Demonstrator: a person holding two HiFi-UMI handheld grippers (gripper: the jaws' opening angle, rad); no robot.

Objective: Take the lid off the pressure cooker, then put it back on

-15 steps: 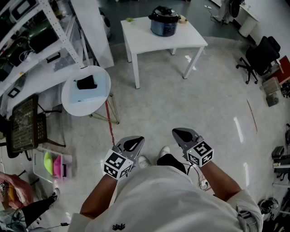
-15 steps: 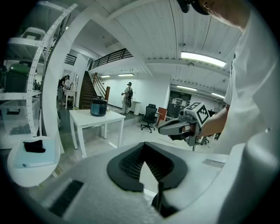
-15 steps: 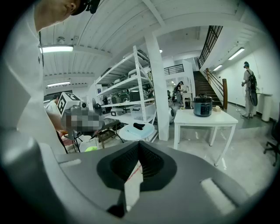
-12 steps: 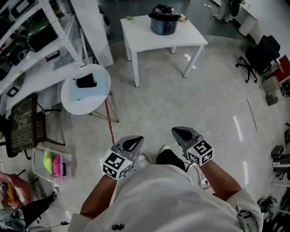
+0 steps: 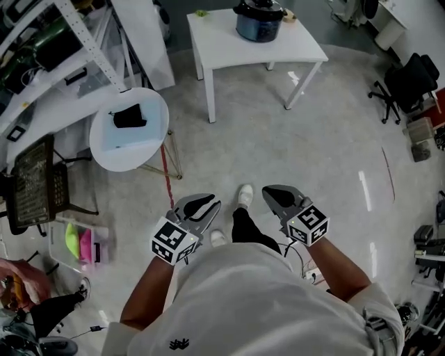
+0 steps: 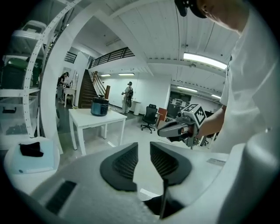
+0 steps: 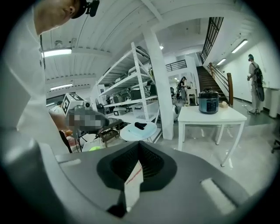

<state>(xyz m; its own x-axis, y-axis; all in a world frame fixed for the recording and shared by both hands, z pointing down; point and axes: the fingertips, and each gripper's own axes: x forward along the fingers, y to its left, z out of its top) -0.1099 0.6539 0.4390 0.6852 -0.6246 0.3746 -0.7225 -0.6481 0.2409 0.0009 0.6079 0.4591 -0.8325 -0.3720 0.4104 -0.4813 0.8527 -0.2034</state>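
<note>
You're standing in an open lab-cum-workshop hall.
Around you are a polished pale floor (image 5: 278, 153) and tall white metal shelving (image 5: 87, 45) loaded with equipment. A white work table (image 5: 229, 49) carries a pressure cooker (image 5: 259, 21), and there's a small round table (image 5: 128, 139) near the shelving. A black office chair (image 5: 410, 80) sits at the edge. A staircase (image 7: 214, 65) climbs to a railed mezzanine (image 6: 111, 56), and strip lights (image 6: 205, 61) run across the white panelled ceiling.

I see a round white table (image 5: 132, 156) bearing a black object (image 5: 129, 116), just beside a white shelving rack (image 5: 90, 52). A black office chair (image 5: 410, 80) stands at far right.
</note>
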